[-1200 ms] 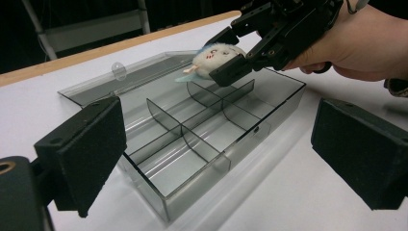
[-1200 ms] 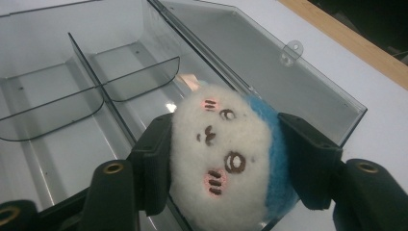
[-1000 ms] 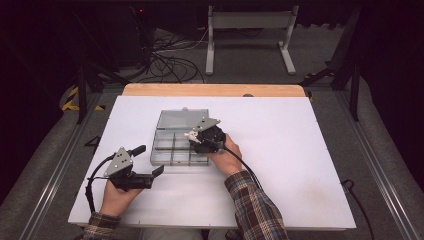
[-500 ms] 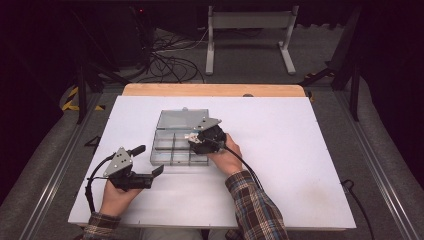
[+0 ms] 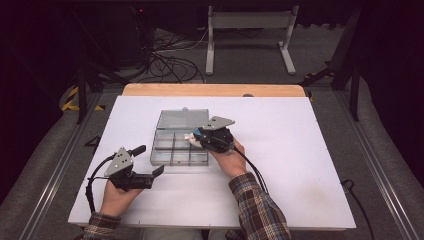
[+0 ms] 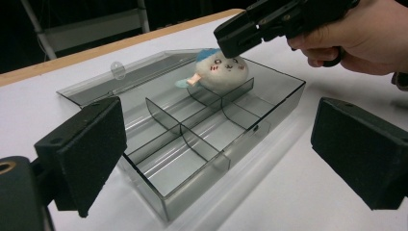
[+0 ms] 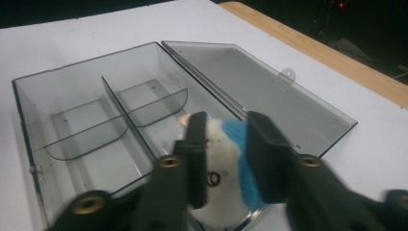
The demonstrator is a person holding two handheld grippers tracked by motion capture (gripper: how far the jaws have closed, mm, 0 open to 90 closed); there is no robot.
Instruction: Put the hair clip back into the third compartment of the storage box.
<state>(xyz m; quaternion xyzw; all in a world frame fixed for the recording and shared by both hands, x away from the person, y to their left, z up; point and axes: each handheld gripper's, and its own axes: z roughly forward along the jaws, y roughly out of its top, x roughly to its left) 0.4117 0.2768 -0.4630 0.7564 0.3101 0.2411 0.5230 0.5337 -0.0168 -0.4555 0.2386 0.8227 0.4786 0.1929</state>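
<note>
A small round white plush toy (image 6: 223, 70) with a blue top, a little drawn face with pink cheeks and a pale limb sticking out sideways sits at the far right compartment of a clear smoky-grey plastic organiser box (image 6: 202, 144). The box lies flat on the table with its hinged lid (image 7: 260, 77) swung fully open and resting flat behind it. Thin dividers split the tray into several compartments.
</note>
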